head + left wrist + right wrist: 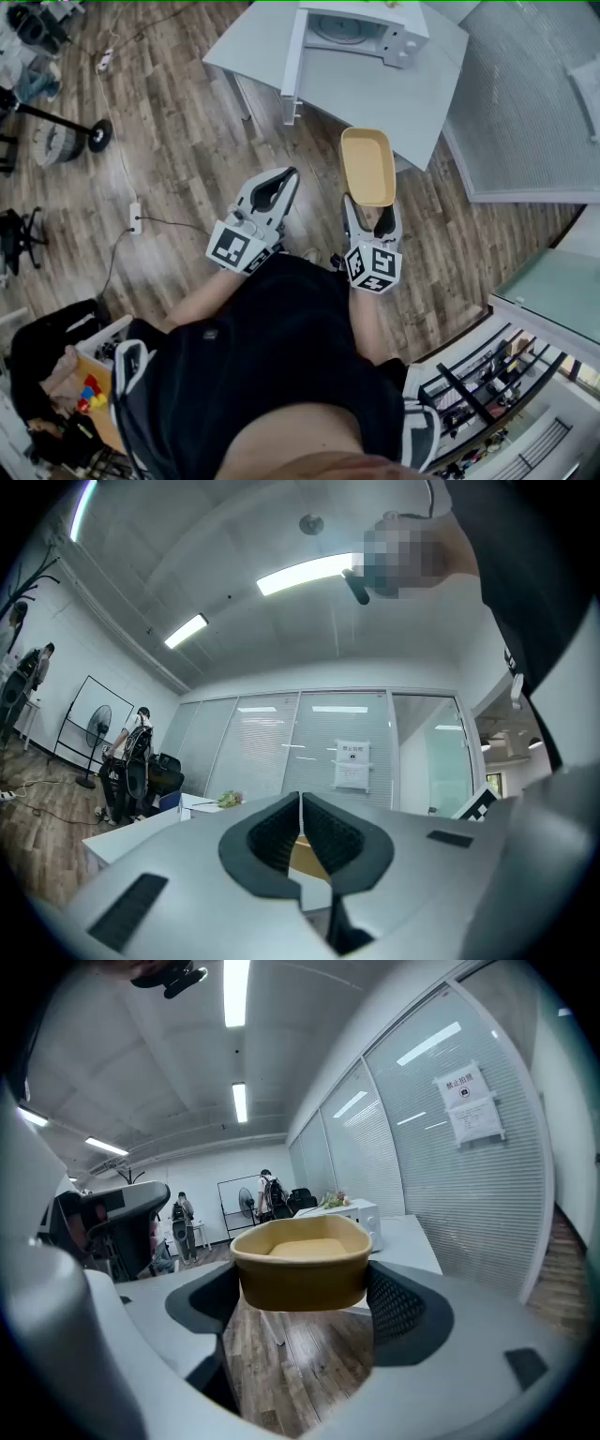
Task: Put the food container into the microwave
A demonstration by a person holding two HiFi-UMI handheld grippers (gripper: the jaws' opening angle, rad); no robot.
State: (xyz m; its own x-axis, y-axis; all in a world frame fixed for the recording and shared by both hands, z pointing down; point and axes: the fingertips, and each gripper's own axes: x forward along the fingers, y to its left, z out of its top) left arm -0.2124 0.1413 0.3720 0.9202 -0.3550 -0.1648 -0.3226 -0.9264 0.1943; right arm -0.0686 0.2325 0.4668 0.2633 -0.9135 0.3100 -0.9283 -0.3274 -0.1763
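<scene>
right gripper [372, 214] clamps the yellow food container [367, 166], held over the floor just short of the table [375, 94]. microwave [361, 28] door open, placing still to do. left gripper [277, 187] pinched together, empty.

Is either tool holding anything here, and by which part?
The right tool clamps the yellow food container across its near end, one jaw on each side wall. The left tool is shut and empty.
</scene>
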